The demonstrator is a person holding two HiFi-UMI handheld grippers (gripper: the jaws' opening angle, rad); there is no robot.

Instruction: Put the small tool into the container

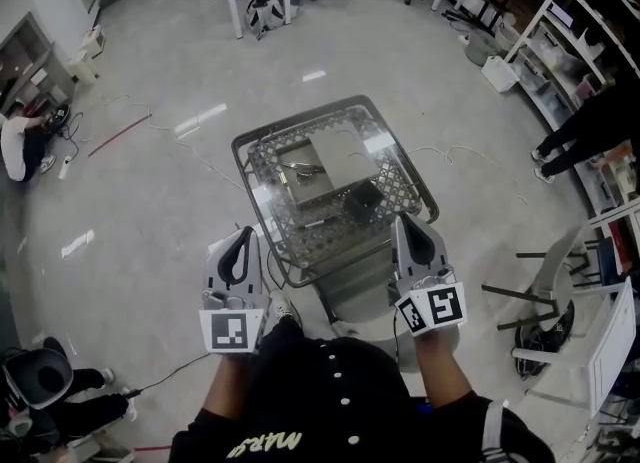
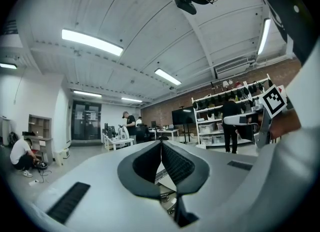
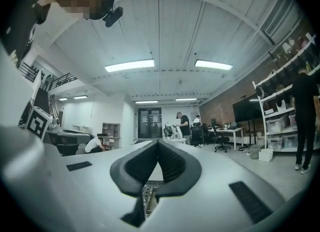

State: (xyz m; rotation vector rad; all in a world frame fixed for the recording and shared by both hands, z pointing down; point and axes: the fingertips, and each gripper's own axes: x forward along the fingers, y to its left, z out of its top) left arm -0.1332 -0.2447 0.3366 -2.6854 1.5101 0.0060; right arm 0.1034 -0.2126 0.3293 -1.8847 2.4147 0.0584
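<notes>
**Small tool (image 1: 299, 168) in the cart, both claws clenched on nothing**

The metal tool lies in the wire cart (image 1: 258, 156) basket, at the far edge of a grey tray (image 1: 305, 191) and beside a paler grey box (image 1: 338, 151). A black box (image 1: 362, 202) sits just right of the tray. The 2 grippers hover at the cart's near edge, apart from the tool. The left gripper (image 1: 244, 238) and the right gripper (image 1: 404, 223) each have their jaws pressed together at the tips, with nothing between them.
</notes>
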